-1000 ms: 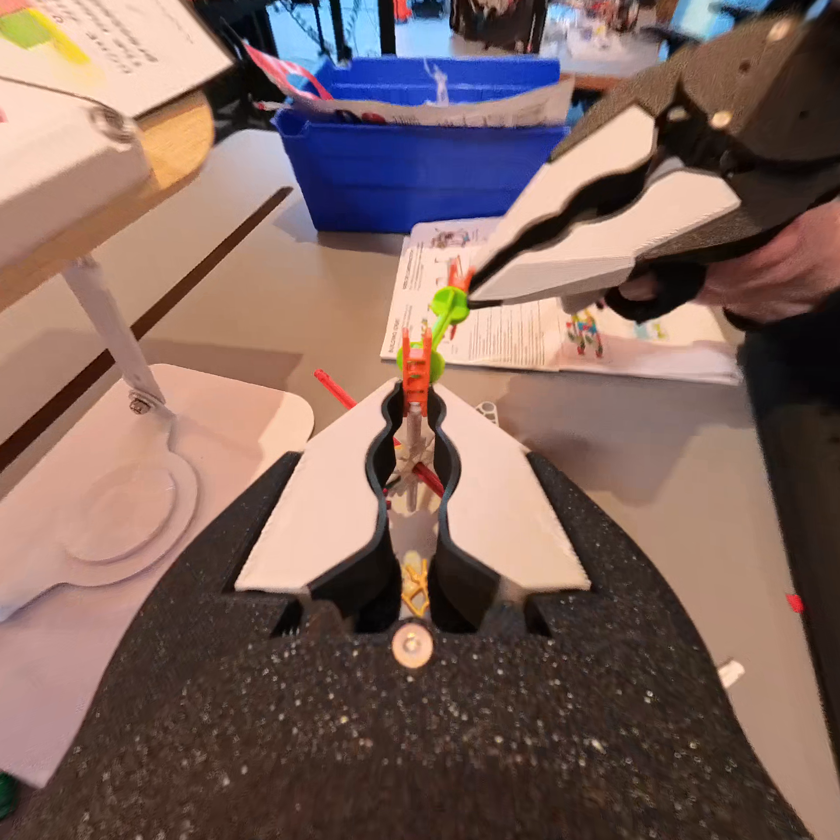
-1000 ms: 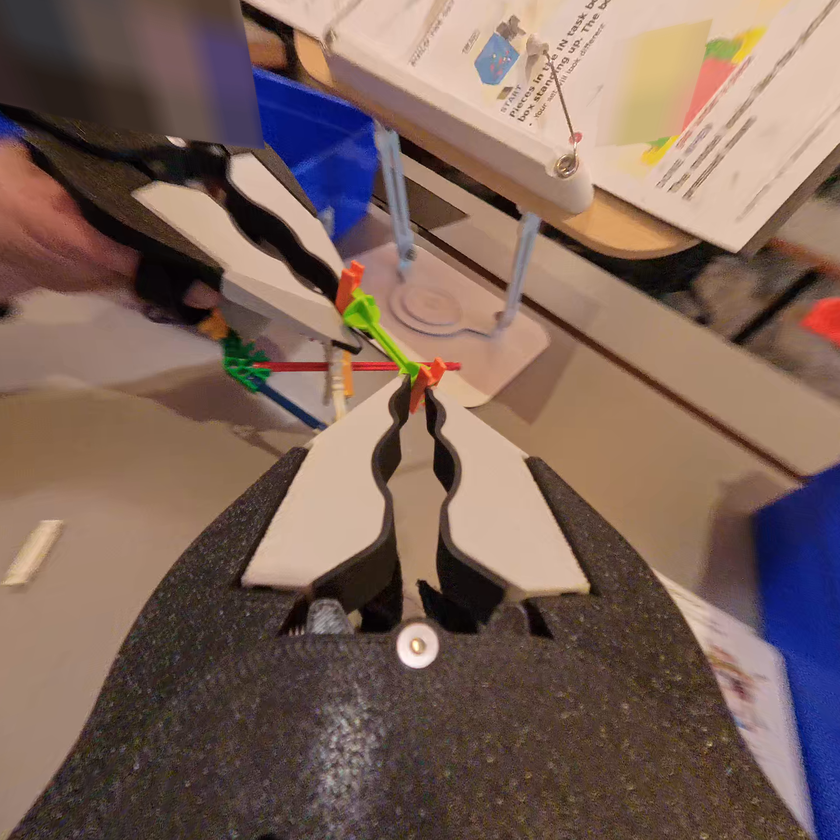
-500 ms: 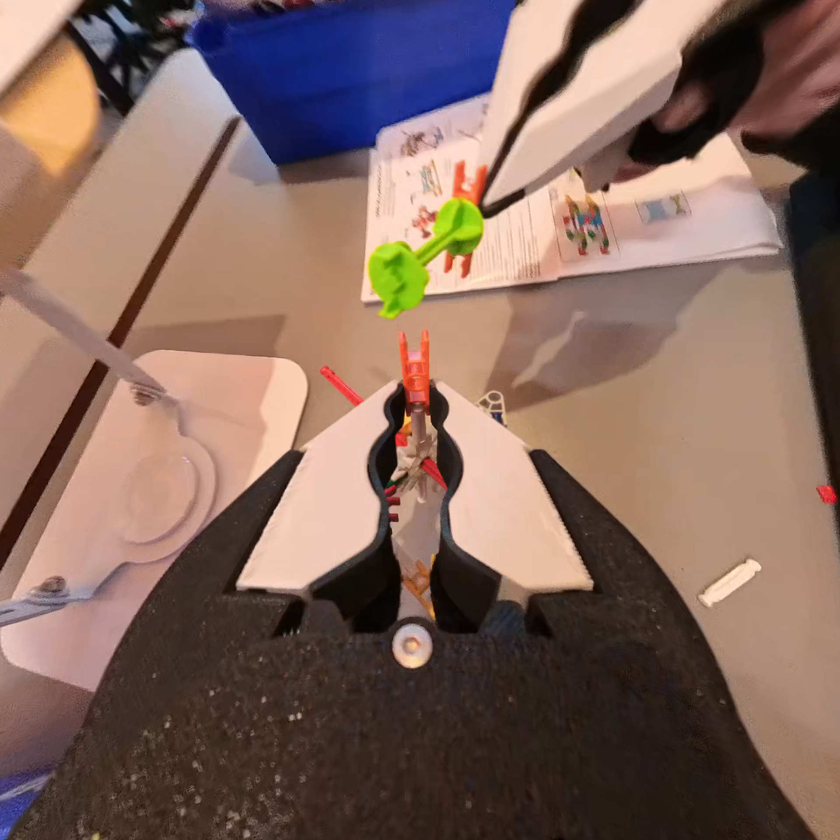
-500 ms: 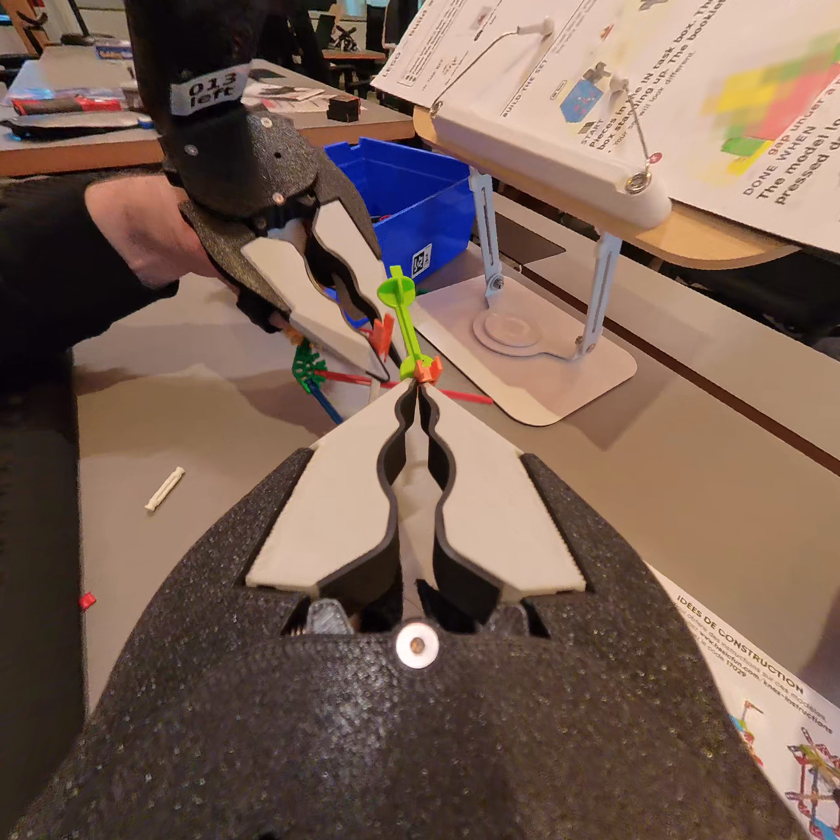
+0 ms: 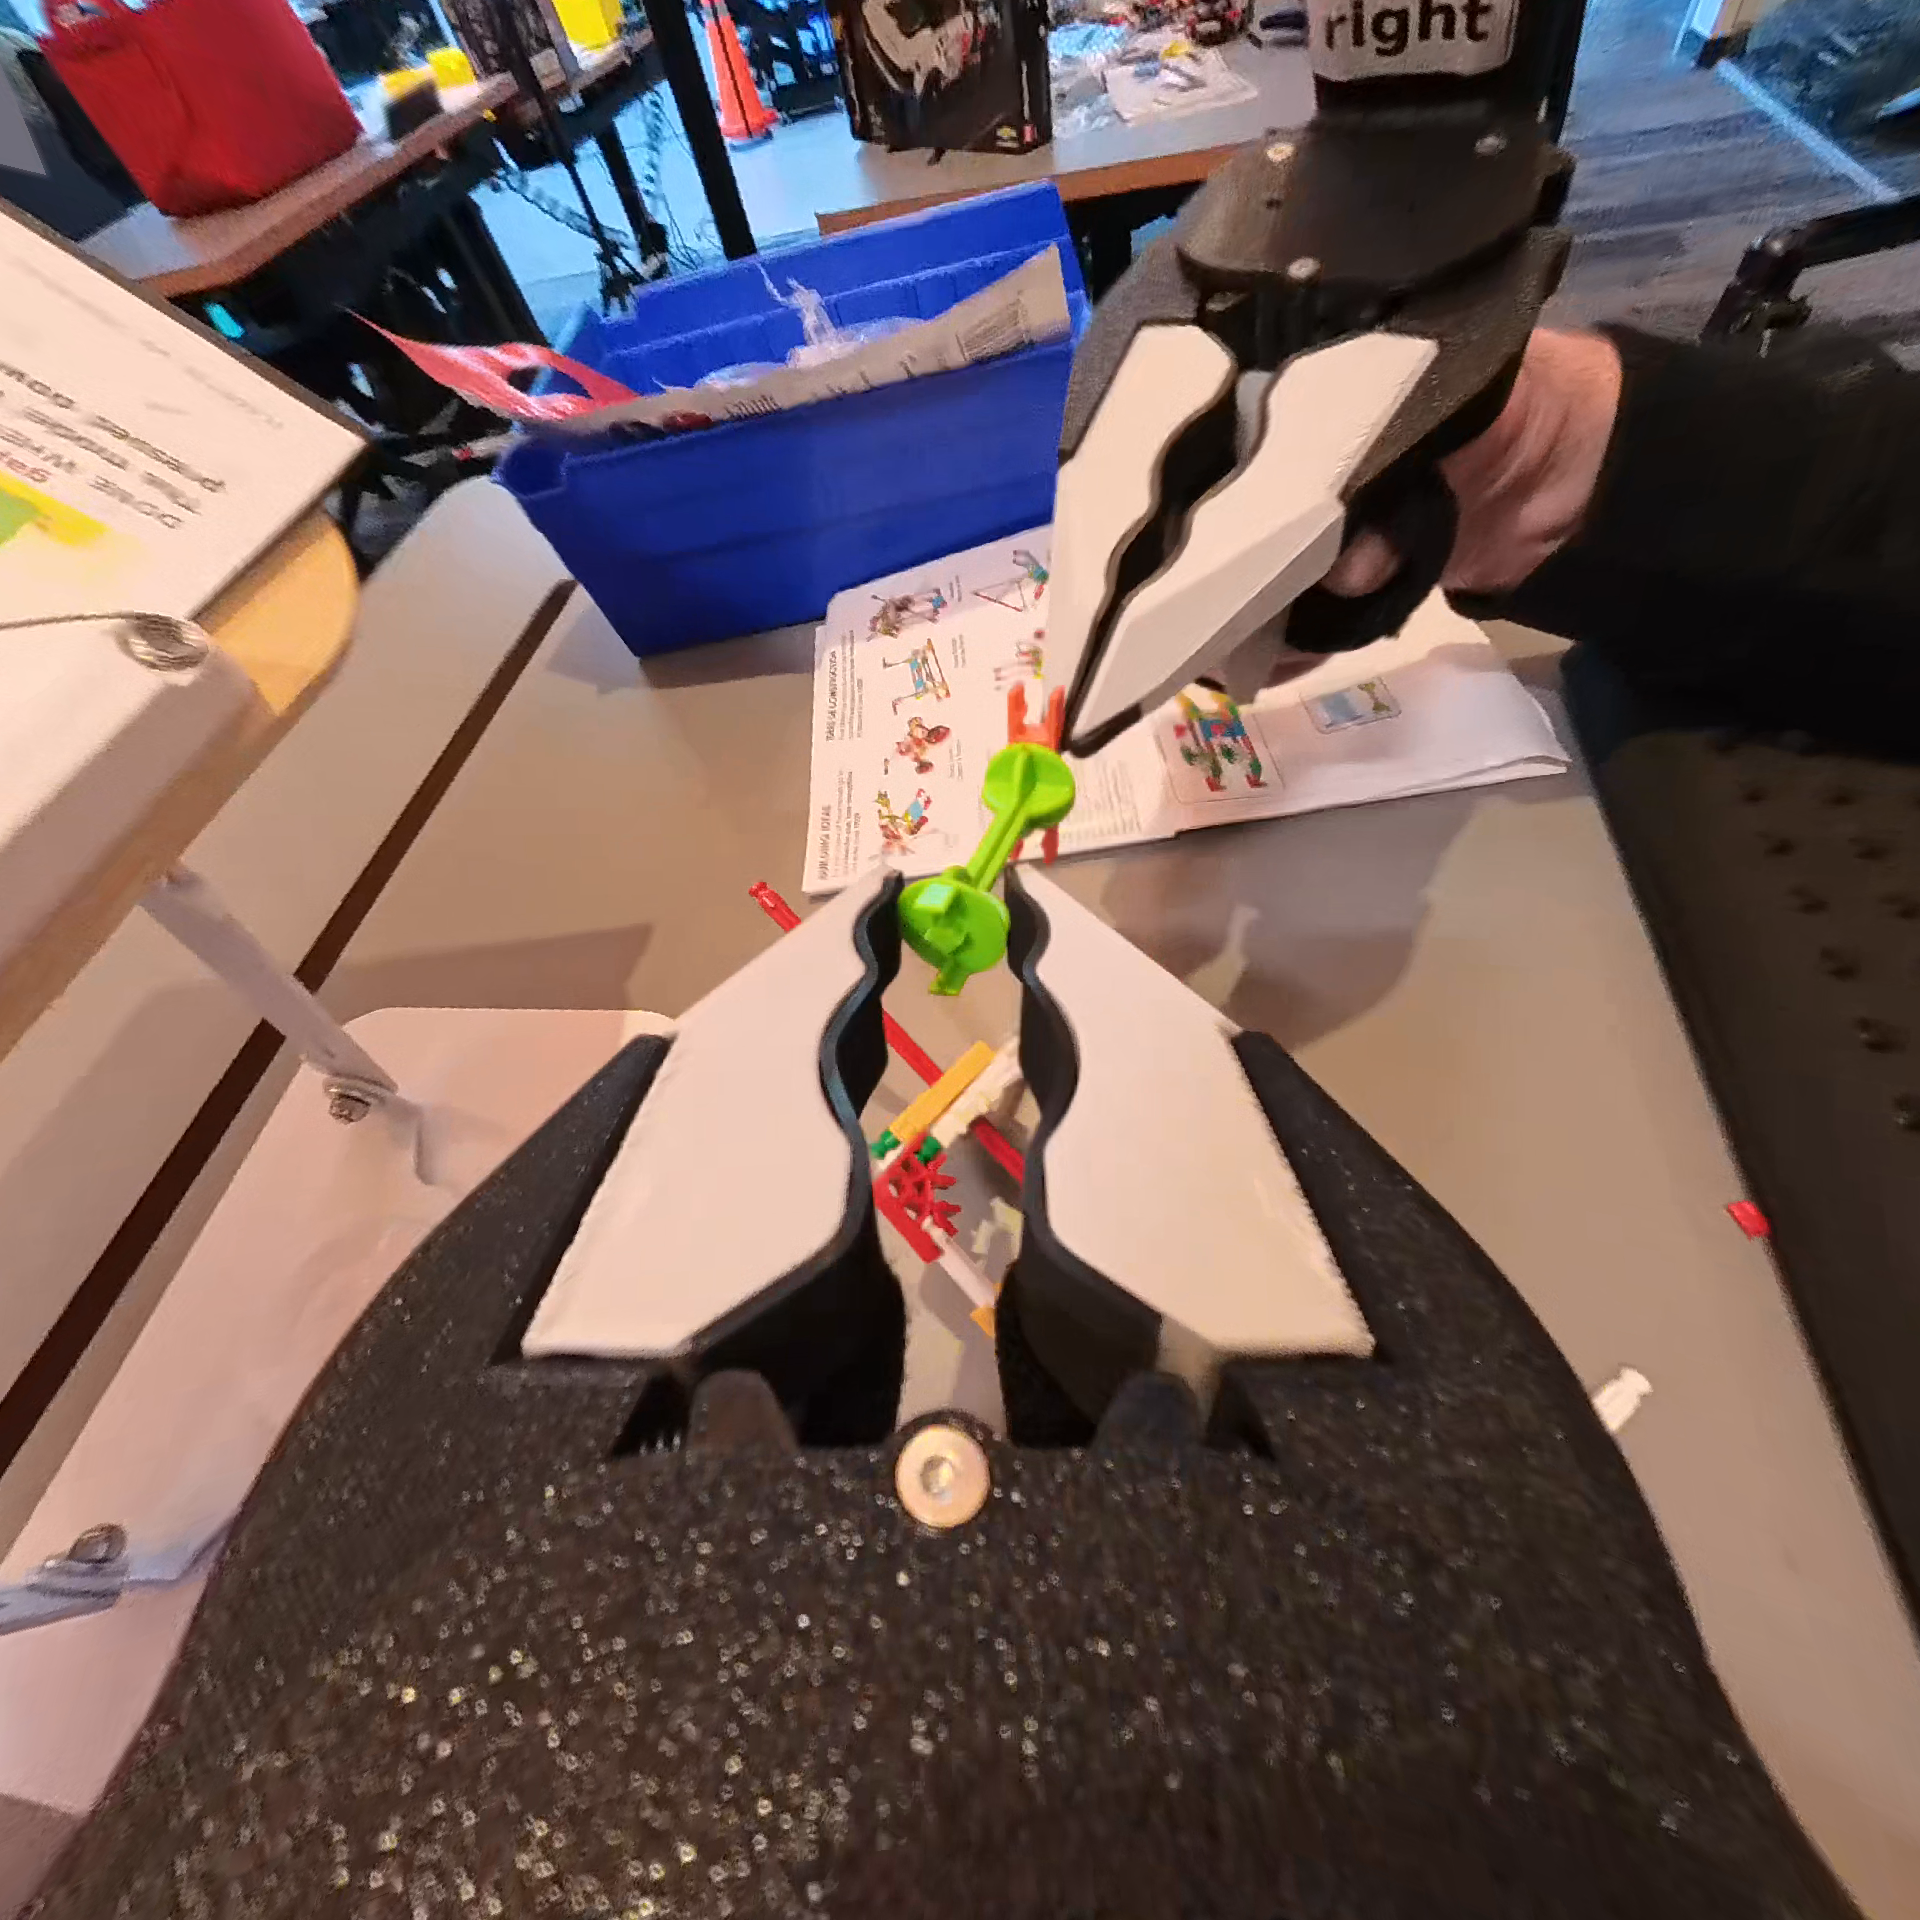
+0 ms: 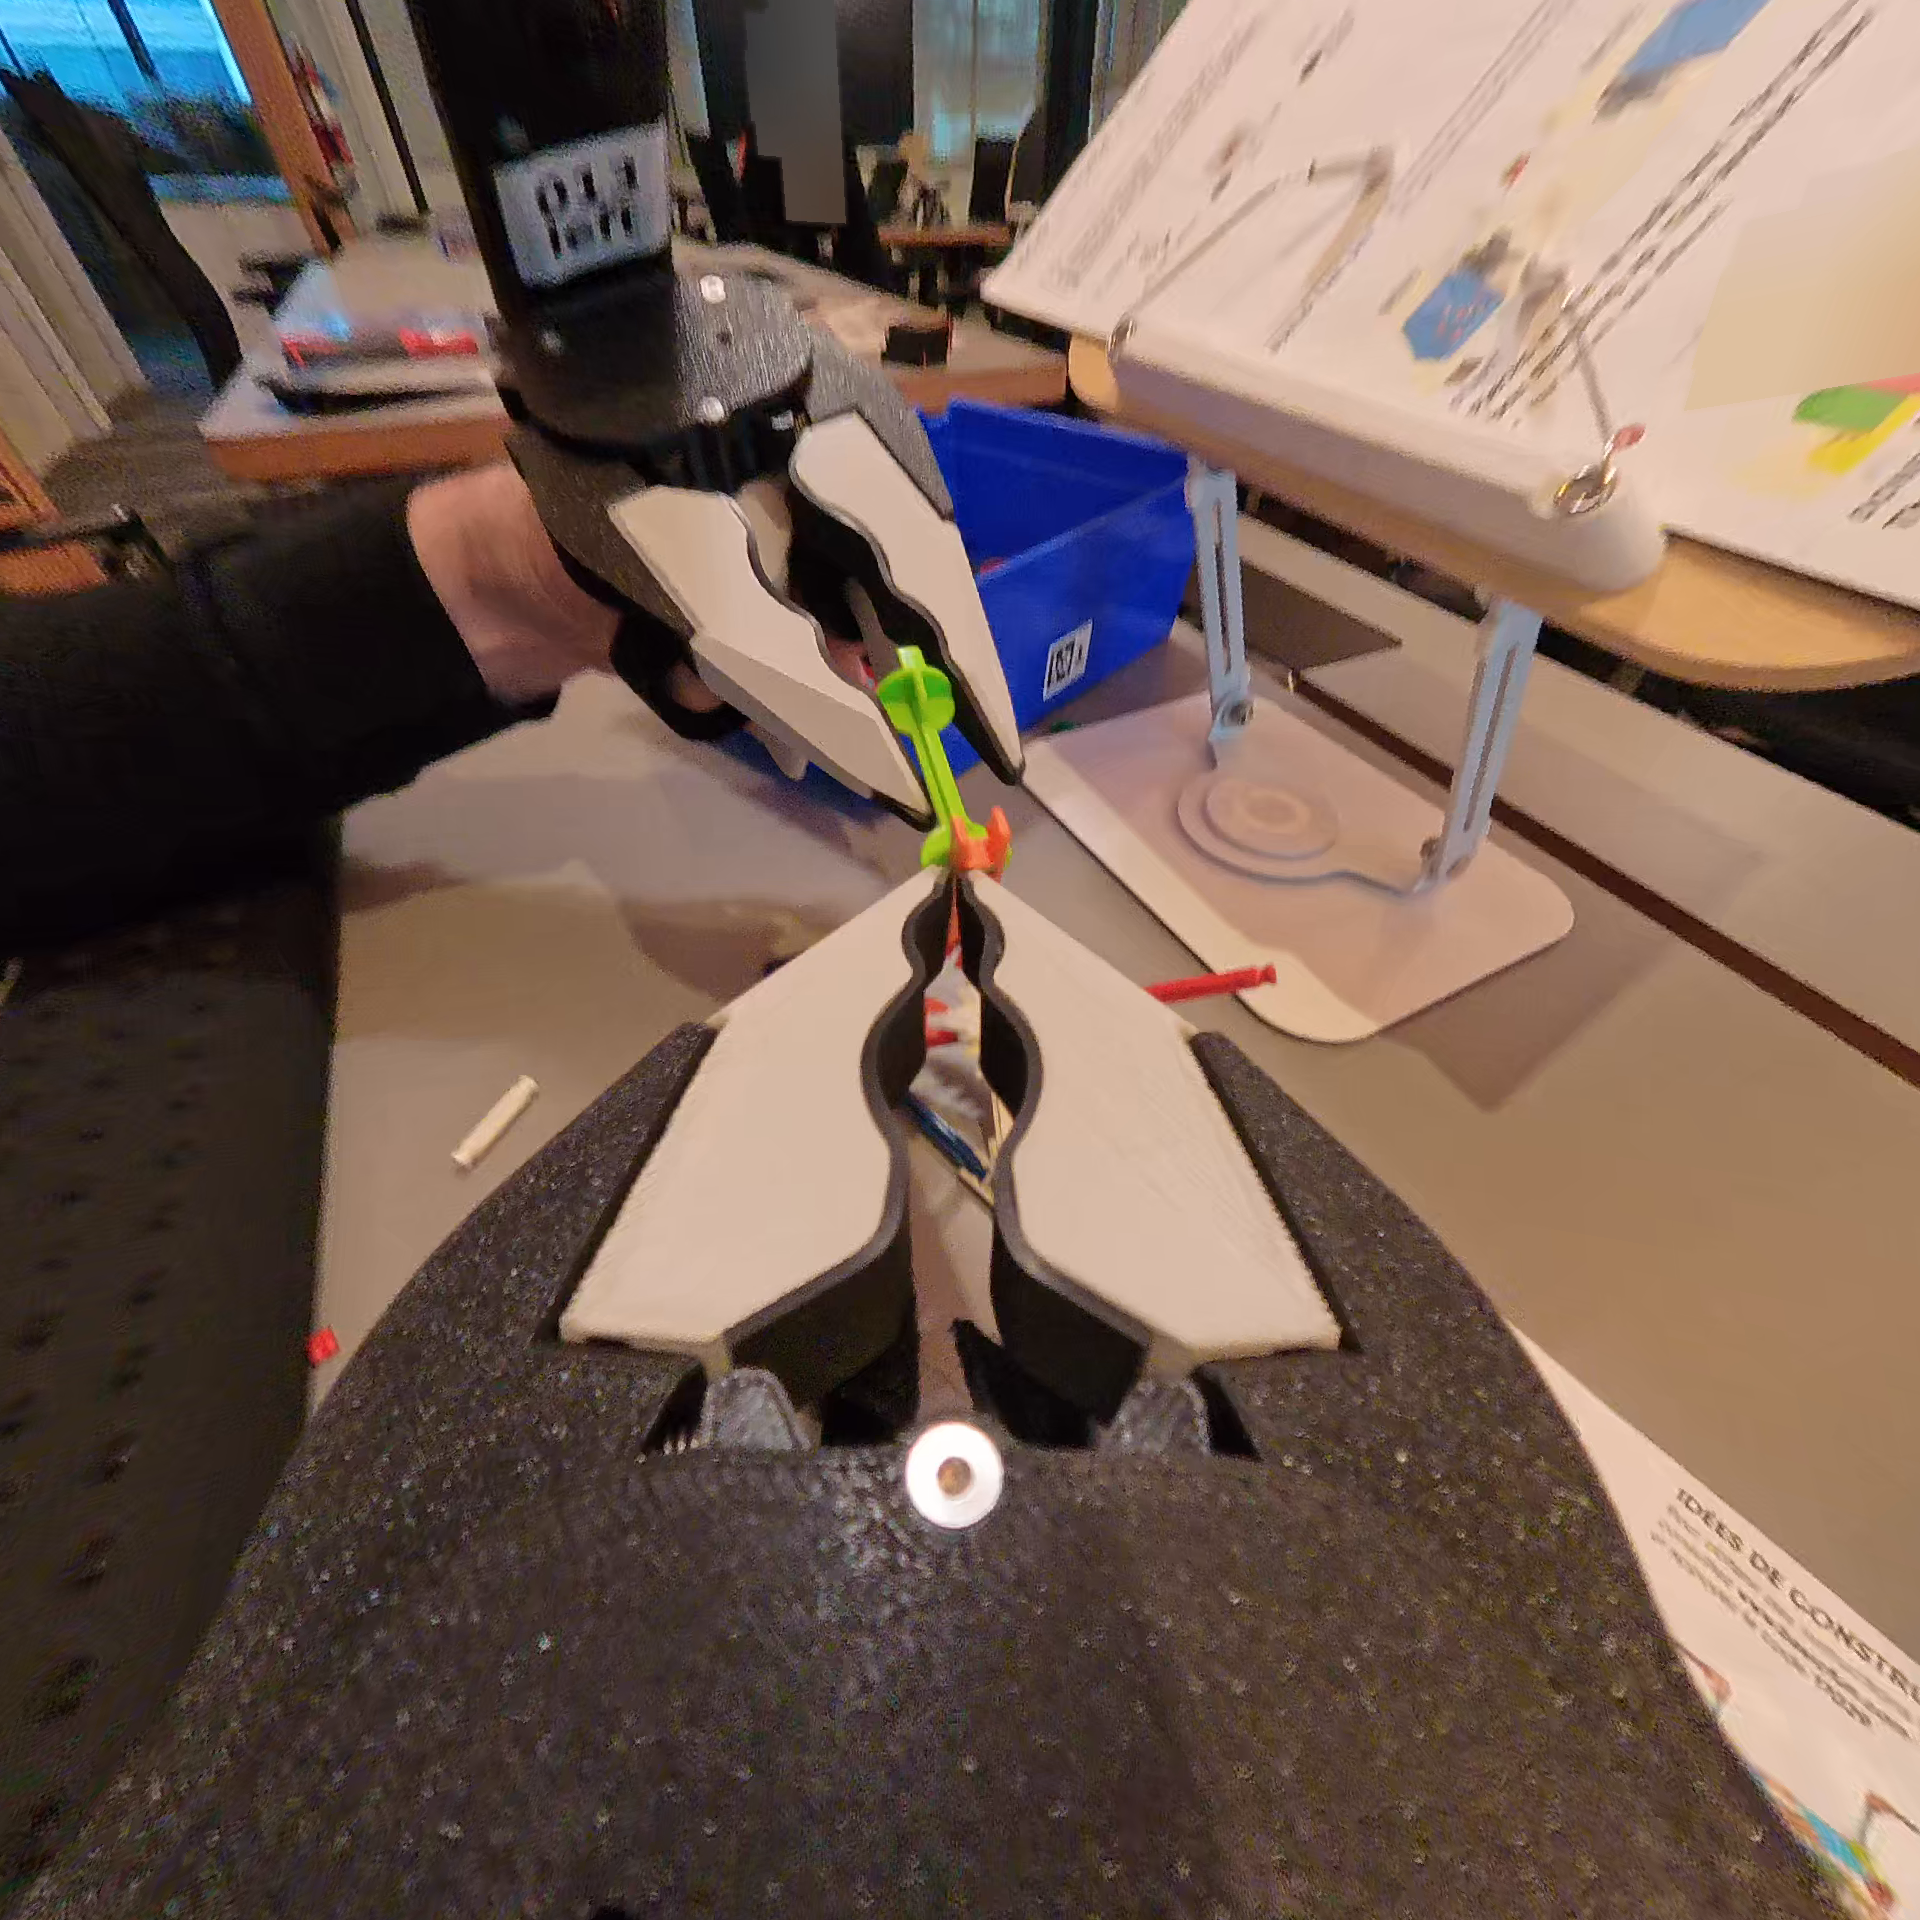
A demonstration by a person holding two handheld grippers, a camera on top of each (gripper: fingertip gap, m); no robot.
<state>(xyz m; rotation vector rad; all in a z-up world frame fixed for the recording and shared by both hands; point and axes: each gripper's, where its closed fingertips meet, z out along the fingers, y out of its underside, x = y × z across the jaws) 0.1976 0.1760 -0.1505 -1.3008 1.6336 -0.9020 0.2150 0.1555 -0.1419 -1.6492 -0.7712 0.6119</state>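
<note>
The right gripper (image 6: 956, 878) clamps an orange connector (image 6: 982, 840) whose green rod (image 5: 982, 857) reaches between the parted left gripper (image 5: 951, 899) fingers.

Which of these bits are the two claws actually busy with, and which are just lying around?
In the claws: green rod, orange connector on its end; right claw pinches the connector, left claw open around the rod's far disc.
Lying about: cluster of toy pieces, red rod, white peg, leaflet, blue bin, document stand.

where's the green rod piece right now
In the left wrist view the green rod piece hangs above the table, between the open left hand-held gripper and the right hand-held gripper, which grips its orange connector.
</note>
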